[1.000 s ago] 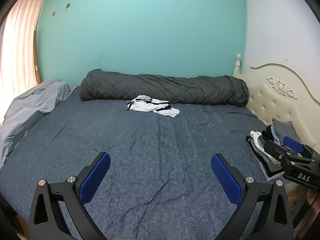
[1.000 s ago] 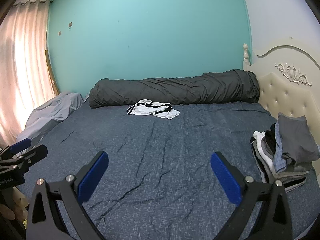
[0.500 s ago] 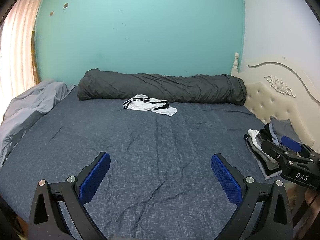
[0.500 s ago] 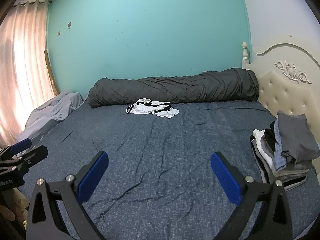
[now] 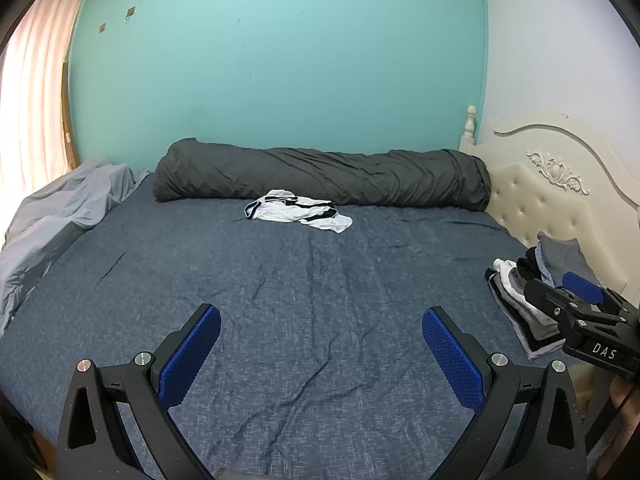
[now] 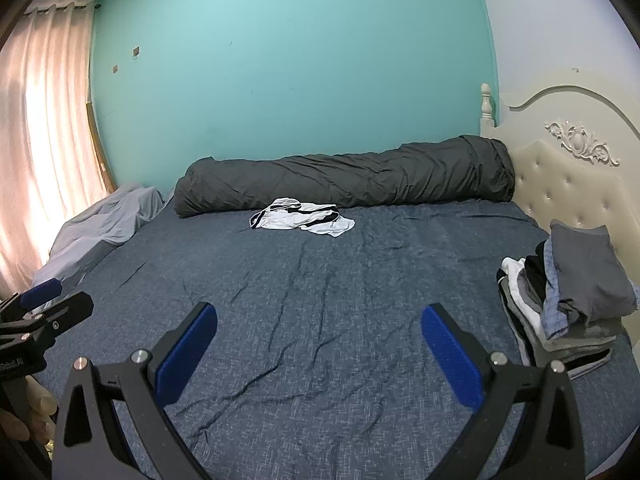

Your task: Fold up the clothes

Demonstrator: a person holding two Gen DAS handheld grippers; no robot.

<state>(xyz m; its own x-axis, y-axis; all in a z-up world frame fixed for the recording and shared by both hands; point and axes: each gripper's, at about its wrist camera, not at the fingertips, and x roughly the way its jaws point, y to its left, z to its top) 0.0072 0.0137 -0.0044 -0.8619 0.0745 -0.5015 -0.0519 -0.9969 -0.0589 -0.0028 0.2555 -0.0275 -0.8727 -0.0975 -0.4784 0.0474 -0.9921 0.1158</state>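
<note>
Grippers: left gripper (image 5: 320, 340) and right gripper (image 6: 318, 338) both wide, empty | change: slight view drift only | next, likely: white garment (image 5: 298, 216) unfolded, folded stack (image 6: 560, 300) beside headboard.

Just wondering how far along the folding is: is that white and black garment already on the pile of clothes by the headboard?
No, the white and black garment lies crumpled alone beside the rolled dark duvet, apart from the pile.

folded pile (image 5: 520, 296) partly behind right gripper (image 5: 568, 300), lower garments perhaps indistinguishable
</note>
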